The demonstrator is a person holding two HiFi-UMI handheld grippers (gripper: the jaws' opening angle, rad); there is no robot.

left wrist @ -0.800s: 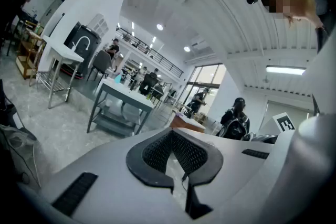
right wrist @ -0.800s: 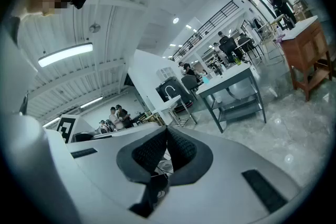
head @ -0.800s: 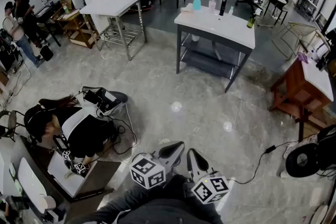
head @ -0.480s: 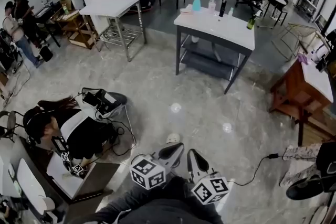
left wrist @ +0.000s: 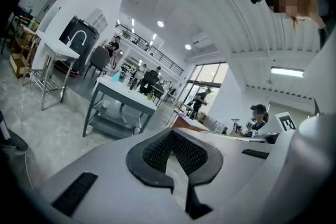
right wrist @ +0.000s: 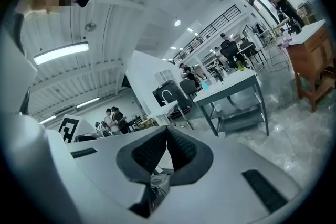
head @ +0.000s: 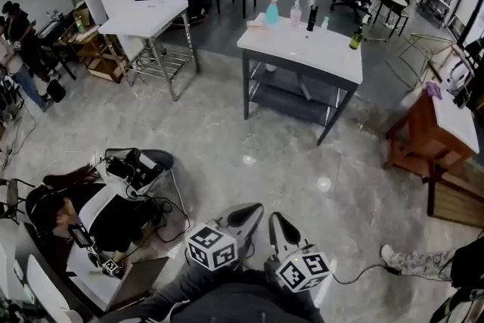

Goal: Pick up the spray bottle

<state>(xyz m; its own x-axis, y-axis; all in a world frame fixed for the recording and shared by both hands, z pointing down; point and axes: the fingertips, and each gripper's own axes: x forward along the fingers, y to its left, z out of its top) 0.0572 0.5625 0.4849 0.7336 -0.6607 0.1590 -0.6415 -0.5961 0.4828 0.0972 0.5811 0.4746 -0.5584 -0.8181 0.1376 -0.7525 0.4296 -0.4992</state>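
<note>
1. I have both grippers low and close to my body, side by side, because nothing is within reach yet. The left gripper (head: pixel 248 214) has its jaws together on nothing, with the ribbed pads meeting at the tip in the left gripper view. The right gripper (head: pixel 277 226) is likewise closed and empty.
2. The teal spray bottle (head: pixel 271 10) stands upright on the far left corner of the white-topped table (head: pixel 333 57), well away from both grippers across open floor. A pump bottle (head: pixel 296 11) and a dark bottle (head: pixel 311 17) stand in a row beside it, and a green bottle (head: pixel 353 38) is near the right edge.
3. Both gripper cameras look roughly level toward that table. I judge this to be the approach, with the jaws still to be opened before any grasp.
4. Compared with the earlier head views, the table and spray bottle sit lower and further left in the picture. The seated person (head: pixel 83 208) at my left has slid toward the bottom edge. Someone's leg and shoe (head: pixel 404 261) now lie at lower right, where a round black object showed earlier. The grippers keep the same pose.
</note>
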